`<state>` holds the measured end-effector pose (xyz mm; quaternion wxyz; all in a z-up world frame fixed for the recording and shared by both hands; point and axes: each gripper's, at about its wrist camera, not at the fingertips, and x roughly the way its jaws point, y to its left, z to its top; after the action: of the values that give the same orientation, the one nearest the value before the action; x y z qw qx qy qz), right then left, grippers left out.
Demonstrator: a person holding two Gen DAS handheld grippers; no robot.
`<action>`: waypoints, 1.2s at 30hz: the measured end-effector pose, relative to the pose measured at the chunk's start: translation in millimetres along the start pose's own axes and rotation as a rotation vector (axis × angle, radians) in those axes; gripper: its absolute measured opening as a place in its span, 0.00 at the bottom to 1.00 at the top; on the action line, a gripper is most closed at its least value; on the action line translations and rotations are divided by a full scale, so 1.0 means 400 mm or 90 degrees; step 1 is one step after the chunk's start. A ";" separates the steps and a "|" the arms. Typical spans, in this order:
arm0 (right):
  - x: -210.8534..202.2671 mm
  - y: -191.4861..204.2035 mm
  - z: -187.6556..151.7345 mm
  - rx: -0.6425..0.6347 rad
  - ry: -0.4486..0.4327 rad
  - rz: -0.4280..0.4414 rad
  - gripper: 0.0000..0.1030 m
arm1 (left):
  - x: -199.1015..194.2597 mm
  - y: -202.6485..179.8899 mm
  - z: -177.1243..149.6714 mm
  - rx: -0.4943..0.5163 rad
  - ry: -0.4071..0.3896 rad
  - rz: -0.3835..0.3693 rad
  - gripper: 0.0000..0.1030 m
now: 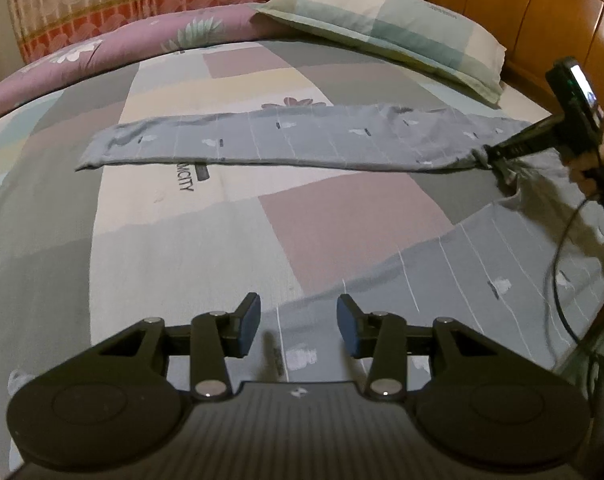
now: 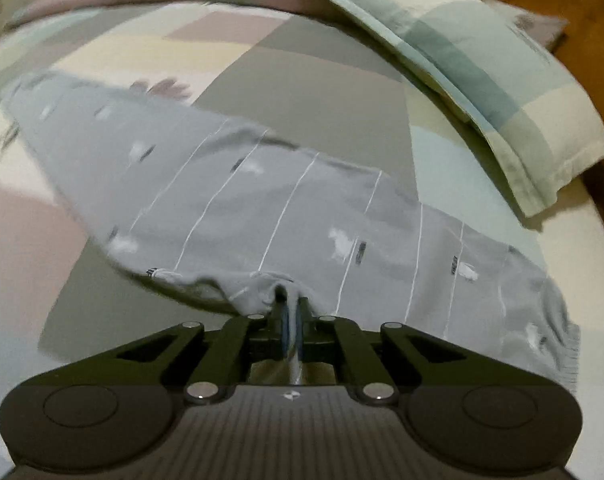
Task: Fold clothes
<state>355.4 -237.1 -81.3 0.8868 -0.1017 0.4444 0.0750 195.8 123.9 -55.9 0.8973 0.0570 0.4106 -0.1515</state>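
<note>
Currently spread across patchwork bed sheet (image 1: 173,240): grey patterned trousers (image 1: 302,140), one leg stretched flat toward the far left, other leg running under left gripper (image 1: 297,328). Left gripper jaws wide apart, holding nothing, hovering above the near leg. Right gripper (image 2: 291,312) clamped tight on bunched trouser fabric near the crotch, cloth puckered at the fingertips. Pillow (image 1: 390,28) at far right, beside wooden headboard (image 1: 542,8).

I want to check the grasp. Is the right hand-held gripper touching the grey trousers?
Touching. In the right wrist view the right hand-held gripper is shut, with the edge of the grey trousers bunched between its fingers.
</note>
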 end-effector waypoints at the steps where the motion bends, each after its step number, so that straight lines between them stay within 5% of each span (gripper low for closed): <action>1: 0.009 -0.009 0.006 0.012 -0.005 0.004 0.05 | 0.005 0.002 0.002 -0.001 0.000 -0.001 0.41; 4: 0.002 -0.036 0.005 0.050 -0.003 0.037 0.10 | 0.006 0.009 -0.001 0.000 -0.003 -0.002 0.41; 8: -0.074 -0.048 -0.015 0.067 -0.018 0.071 0.36 | -0.014 0.030 -0.017 0.006 -0.006 0.009 0.41; 10: -0.111 -0.041 -0.035 0.071 -0.004 0.092 0.40 | -0.025 0.042 -0.028 0.012 -0.005 0.018 0.42; 14: -0.127 -0.005 -0.067 0.072 0.072 0.142 0.40 | -0.041 0.065 -0.051 0.018 0.007 0.022 0.44; 17: -0.076 0.035 -0.079 0.052 0.118 0.130 0.39 | -0.057 0.084 -0.072 0.004 0.013 0.026 0.45; 24: -0.073 0.064 -0.036 0.024 0.039 0.081 0.38 | -0.099 0.149 -0.127 -0.046 0.025 0.051 0.47; 28: -0.148 0.136 -0.035 -0.021 -0.008 0.190 0.38 | -0.121 0.235 -0.177 -0.116 0.019 0.085 0.46; 32: -0.143 0.261 -0.057 -0.093 0.044 0.279 0.38 | -0.131 0.317 -0.228 -0.185 0.016 0.108 0.46; 36: -0.086 0.337 -0.069 -0.113 0.061 0.234 0.37 | -0.126 0.359 -0.256 -0.236 0.000 0.114 0.44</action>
<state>283.7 -114.9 -85.0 0.8238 -0.0996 0.4886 0.2697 136.8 294.5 -88.1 0.9024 -0.0733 0.4246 0.0070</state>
